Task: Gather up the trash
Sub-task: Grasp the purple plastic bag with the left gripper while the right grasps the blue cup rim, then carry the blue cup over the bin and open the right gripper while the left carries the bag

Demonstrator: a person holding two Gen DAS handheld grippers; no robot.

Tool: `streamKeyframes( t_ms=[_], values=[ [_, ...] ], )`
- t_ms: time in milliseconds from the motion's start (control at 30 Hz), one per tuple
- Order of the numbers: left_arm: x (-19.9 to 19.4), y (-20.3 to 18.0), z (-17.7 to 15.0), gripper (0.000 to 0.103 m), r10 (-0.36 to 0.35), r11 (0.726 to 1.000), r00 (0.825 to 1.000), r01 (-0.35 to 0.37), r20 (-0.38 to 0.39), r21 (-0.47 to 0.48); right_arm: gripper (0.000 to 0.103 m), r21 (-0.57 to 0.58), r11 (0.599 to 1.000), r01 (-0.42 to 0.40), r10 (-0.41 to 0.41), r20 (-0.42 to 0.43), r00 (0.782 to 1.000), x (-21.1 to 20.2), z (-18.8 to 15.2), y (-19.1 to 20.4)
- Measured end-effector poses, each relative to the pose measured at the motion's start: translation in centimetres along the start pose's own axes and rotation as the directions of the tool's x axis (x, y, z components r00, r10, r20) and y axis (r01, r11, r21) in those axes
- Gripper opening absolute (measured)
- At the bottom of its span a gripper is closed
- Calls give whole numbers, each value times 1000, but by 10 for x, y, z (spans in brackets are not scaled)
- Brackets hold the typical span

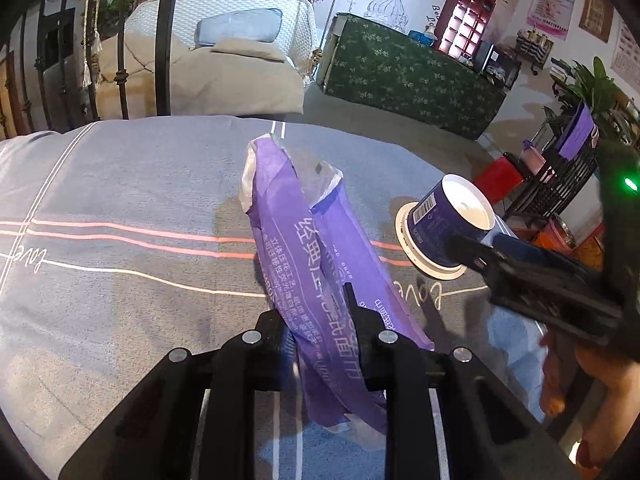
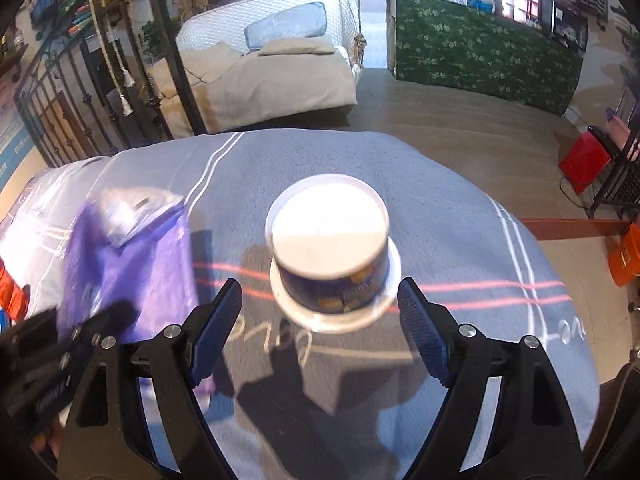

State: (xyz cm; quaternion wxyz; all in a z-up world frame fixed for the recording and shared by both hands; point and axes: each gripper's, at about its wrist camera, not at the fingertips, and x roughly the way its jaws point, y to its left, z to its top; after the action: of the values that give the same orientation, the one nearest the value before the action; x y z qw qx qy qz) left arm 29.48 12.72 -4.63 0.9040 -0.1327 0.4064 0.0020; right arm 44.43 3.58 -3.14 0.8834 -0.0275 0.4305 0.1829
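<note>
Purple plastic wrapper [image 1: 316, 264] printed with white text is clamped upright between the closed fingers of the left gripper [image 1: 320, 320] above a grey striped bedspread [image 1: 120, 200]. To its right an upside-down dark blue cup [image 1: 444, 224] rests on the bedspread. Only the right wrist view shows the right gripper [image 2: 320, 316] spread wide, its fingers either side of the cup's near rim, the wrapper blurred at left.

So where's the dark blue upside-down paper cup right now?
The dark blue upside-down paper cup stands rim-down on the grey striped bedspread, just ahead of the open right gripper and right of the purple plastic wrapper.
</note>
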Motion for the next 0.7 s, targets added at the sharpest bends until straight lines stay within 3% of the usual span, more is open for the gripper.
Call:
streamKeyframes(
  t_ms=[167,233,333,533,700],
  values=[
    [-3,1,-6,22,5,1000,1000,-5,-7,-6,80,20,999,43,-43,-27,999,27,13,-2],
    [-5,0,-8,22,9,1000,1000,-9,-6,-2,73,36,999,39,-38,-48,998,36,16,-4],
    [-10,-3,-9,22,12,1000,1000,-12,-5,9,72,16,999,47,-46,-26,999,32,16,-3],
    [-22,-14,-10,22,-17,1000,1000,17,18,22,72,36,999,29,-32,87,996,-32,-2,-12],
    [-32,-37,-14,22,-65,994,997,62,34,87,72,101,994,36,-51,152,987,-98,-39,-32]
  ],
)
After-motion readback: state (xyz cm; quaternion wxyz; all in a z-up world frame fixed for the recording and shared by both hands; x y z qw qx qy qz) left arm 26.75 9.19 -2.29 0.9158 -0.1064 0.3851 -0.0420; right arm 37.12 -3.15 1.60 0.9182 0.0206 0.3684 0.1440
